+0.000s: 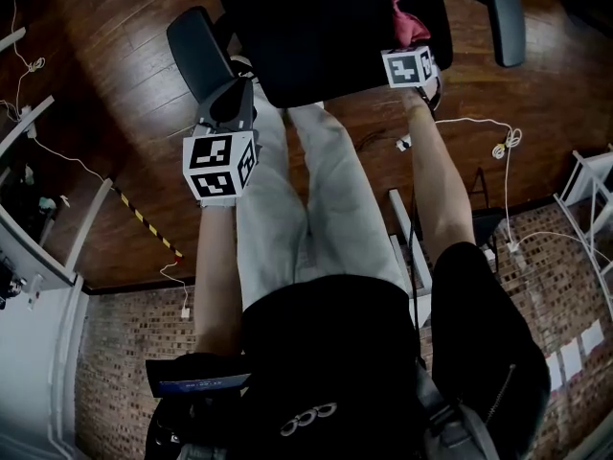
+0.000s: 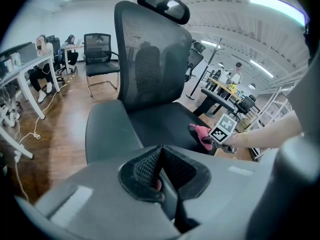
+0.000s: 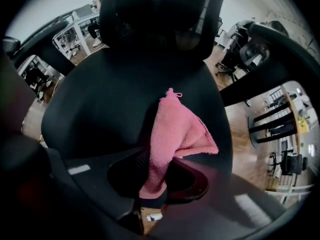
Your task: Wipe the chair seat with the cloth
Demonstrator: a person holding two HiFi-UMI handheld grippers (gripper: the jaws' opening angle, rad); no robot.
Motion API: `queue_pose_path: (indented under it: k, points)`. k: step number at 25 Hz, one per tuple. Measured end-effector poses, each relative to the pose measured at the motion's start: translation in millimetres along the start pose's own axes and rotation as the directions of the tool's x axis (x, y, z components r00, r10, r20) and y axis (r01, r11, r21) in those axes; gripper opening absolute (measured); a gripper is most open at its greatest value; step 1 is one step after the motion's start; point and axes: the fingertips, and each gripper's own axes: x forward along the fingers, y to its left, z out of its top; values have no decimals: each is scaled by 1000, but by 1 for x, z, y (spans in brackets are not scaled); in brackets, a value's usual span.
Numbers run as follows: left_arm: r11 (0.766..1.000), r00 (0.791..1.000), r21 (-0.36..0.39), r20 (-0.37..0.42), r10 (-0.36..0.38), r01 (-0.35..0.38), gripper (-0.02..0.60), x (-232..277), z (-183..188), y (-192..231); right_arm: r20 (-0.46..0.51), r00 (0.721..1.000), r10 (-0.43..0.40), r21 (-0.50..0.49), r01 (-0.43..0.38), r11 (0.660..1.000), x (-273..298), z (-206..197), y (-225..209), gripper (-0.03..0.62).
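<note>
A black office chair stands before me, its seat (image 1: 335, 36) dark and wide. A pink cloth (image 3: 172, 134) lies on the seat (image 3: 110, 99) near its front right edge, and my right gripper (image 3: 160, 159) is shut on the cloth's near end. In the head view the cloth (image 1: 407, 22) shows just beyond the right gripper's marker cube (image 1: 410, 67). My left gripper (image 1: 230, 113) hovers by the chair's left armrest (image 1: 196, 51), off the seat. Its jaws are pressed together with nothing between them (image 2: 159, 166). From the left gripper view the cloth (image 2: 201, 134) and the chair's seat (image 2: 150, 124) are visible.
The chair's tall backrest (image 2: 150, 59) and headrest (image 2: 164, 4) rise behind the seat. A right armrest (image 1: 505, 12) sticks out on the far side. White cables (image 1: 498, 147) trail on the wooden floor. Desks, other chairs (image 2: 100, 59) and seated people fill the room behind.
</note>
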Motion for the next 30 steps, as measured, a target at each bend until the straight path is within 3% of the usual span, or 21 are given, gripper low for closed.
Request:
queue_pose_path:
  k: [4, 9, 16, 20, 23, 25, 28, 30]
  points:
    - [1000, 1000, -1, 4, -3, 3, -6, -2, -3, -1, 21, 990, 140, -53, -139, 989, 0, 16, 78, 71]
    - [1000, 1000, -10, 7, -25, 25, -6, -4, -7, -2, 51, 952, 301, -179, -288, 941, -15, 39, 163, 71]
    - [998, 998, -38, 28, -52, 53, -6, -11, -12, -1, 72, 901, 428, -168, -412, 896, -36, 44, 224, 71]
    - [997, 998, -50, 26, -50, 51, -6, -14, -18, 0, 72, 856, 513, -132, -501, 855, -41, 37, 254, 71]
    - [996, 998, -72, 48, -51, 54, -6, -17, -22, -2, 89, 800, 593, -90, -586, 805, -51, 33, 274, 71]
    - [994, 997, -88, 63, -53, 59, -6, -18, -23, -3, 102, 732, 674, -78, -670, 739, -64, 32, 293, 71]
    - [994, 997, -95, 59, -40, 45, -6, -17, -22, -1, 95, 607, 789, -82, -785, 614, -82, 28, 328, 71]
    - [995, 999, -93, 47, -27, 32, -6, -18, -24, 0, 70, 577, 814, -94, -808, 581, -85, 22, 342, 71]
